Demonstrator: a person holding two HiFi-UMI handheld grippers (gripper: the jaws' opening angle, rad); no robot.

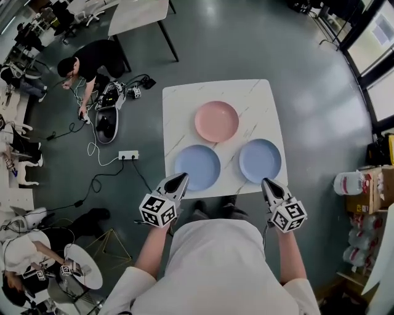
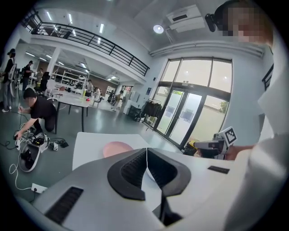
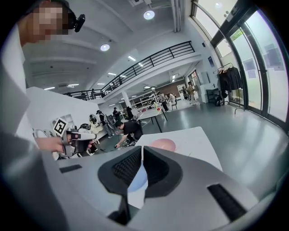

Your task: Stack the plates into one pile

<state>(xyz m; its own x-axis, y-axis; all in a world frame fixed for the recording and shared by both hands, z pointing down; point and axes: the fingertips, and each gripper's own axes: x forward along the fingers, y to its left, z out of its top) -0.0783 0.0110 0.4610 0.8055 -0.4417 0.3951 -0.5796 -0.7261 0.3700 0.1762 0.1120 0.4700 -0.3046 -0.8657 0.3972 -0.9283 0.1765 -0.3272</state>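
Note:
Three plates lie apart on a white marble table (image 1: 252,98): a pink plate (image 1: 217,121) at the back, a blue plate (image 1: 197,167) front left and a second blue plate (image 1: 260,160) front right. My left gripper (image 1: 180,179) is shut and empty, its tip over the table's near edge beside the left blue plate. My right gripper (image 1: 269,184) is shut and empty at the near edge, just in front of the right blue plate. In the left gripper view the pink plate (image 2: 116,148) shows past the closed jaws; in the right gripper view a blue plate (image 3: 137,179) shows between them.
A person (image 1: 86,61) crouches on the floor to the left among cables and a power strip (image 1: 128,155). Another table (image 1: 138,13) stands behind. Boxes (image 1: 369,191) sit at the right. The holder's body is close against the table's near edge.

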